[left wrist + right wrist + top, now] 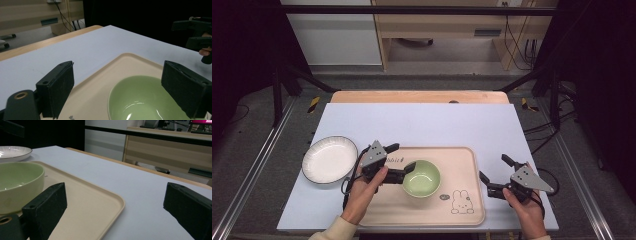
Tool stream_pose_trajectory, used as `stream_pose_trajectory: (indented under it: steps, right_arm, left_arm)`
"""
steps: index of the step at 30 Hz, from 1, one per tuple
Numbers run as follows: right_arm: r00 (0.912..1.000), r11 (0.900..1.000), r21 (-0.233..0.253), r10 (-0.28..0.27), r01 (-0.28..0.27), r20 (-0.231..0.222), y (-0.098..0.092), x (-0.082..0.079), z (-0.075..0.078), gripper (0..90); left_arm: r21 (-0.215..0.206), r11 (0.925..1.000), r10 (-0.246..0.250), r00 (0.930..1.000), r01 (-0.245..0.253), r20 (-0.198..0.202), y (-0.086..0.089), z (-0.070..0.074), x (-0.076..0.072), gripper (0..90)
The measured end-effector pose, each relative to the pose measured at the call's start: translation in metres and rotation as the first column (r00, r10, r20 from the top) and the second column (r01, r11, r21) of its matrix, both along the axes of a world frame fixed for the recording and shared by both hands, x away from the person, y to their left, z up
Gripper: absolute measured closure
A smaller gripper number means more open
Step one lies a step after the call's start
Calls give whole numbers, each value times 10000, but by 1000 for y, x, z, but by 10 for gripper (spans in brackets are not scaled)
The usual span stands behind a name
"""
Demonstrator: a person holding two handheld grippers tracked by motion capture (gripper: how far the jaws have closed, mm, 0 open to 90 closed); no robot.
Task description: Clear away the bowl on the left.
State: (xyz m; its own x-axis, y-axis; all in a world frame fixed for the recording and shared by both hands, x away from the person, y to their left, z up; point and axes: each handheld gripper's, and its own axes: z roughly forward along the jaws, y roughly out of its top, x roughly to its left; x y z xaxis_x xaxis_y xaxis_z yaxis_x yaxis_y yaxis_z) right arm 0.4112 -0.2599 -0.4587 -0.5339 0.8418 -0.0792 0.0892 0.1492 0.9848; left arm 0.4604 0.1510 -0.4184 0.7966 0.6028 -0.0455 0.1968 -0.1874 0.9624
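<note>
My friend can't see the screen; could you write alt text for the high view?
A person's left hand-held gripper, jaws open, reaches the rim of a green bowl on a beige tray. A white plate lies left of the tray; the right hand-held gripper waits open beside it.

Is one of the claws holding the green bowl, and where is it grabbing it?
Nothing is held yet. The left claw is open, its jaws either side of the green bowl's rim. The right claw is open beside the tray.

Beyond the table [422, 122] stands a light wood desk [447, 30] with cables [519, 47] hanging at its right, a white panel [334, 42] to its left, grey floor [257, 145] around, and dark edges on both sides.
</note>
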Motion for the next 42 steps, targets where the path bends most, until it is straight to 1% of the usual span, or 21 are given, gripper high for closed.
stream_pose_trajectory:
  steps: [5,9,11,15,22,27,30,33,37,42]
  right_arm:
    - [10000,10000,-21,2,-2,-12,0,1,0,50]
    - [10000,10000,-60,-8,8,-5,0,0,0,50]
    - [10000,10000,-50,-55,54,-20,-1,-1,0,50]
    - [10000,10000,-75,-59,59,-13,-1,-1,1,50]
    - [10000,9999,-83,-85,85,-9,-2,0,0,50]
    - [10000,9999,-85,-85,85,21,-1,0,0,47]
    - [10000,9999,-106,-72,72,14,-1,0,0,47]
    - [9999,9999,-83,-103,104,49,-1,-1,1,46]
    - [9999,9999,-106,-135,135,25,-2,0,1,46]
    - [9999,9998,-104,-168,168,40,-3,0,1,45]
  left_arm:
    - [-329,9995,-12,10000,14,65,4,5,-3,103]
    - [-434,9989,-183,9996,192,215,7,10,-4,95]
    - [-526,9985,-131,9995,146,291,9,12,-5,91]
    - [-646,9977,-184,9988,213,450,15,15,-6,81]
    - [-868,9961,-104,9982,155,588,28,22,-5,75]
    - [-1005,9949,42,9976,29,697,38,26,-7,69]
    - [-1107,9938,56,9976,20,689,43,29,-8,68]
    - [-1193,9929,119,9970,-27,766,48,32,-9,66]
    - [-1330,9911,186,9973,-91,705,54,36,-10,65]
    - [-1553,9879,213,9952,-62,956,61,46,-13,61]
